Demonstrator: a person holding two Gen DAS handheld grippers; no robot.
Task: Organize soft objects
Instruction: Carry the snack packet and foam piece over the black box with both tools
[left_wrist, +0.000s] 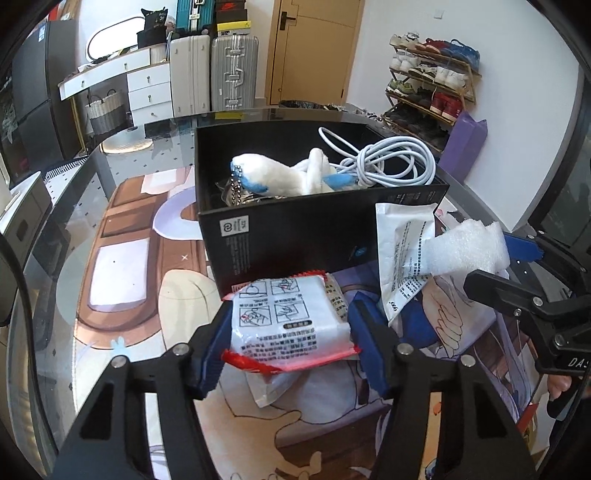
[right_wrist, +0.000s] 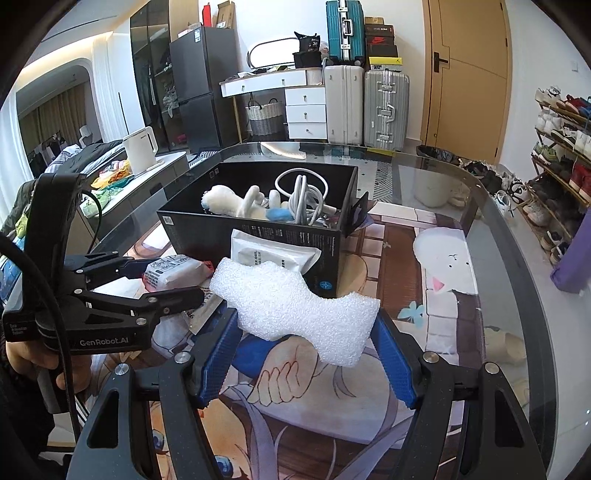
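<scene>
The left gripper is closed on a soft white packet with red edging, its blue pads pressing both sides so the packet bulges slightly between them; the grip is central, which by appearance keeps the limp wrapper from sagging out. The right gripper is closed across a white foam piece, holding it at mid-length so both ends project clear of the fingers. Both items are lifted above the printed mat covering the glass surface, just near of the box, which suggests each is staged for transfer into it. Between the two grippers, a flat white pouch with printed text leans against the near wall of the box and is not gripped. Just beyond stands the black box, open at the top. It contains a white plush toy with blue patches lying toward the left, with a bead chain hanging at its left end, and a coiled white cable toward the right. The interior retains free space above these contents, so the held items probably fit on top.
</scene>
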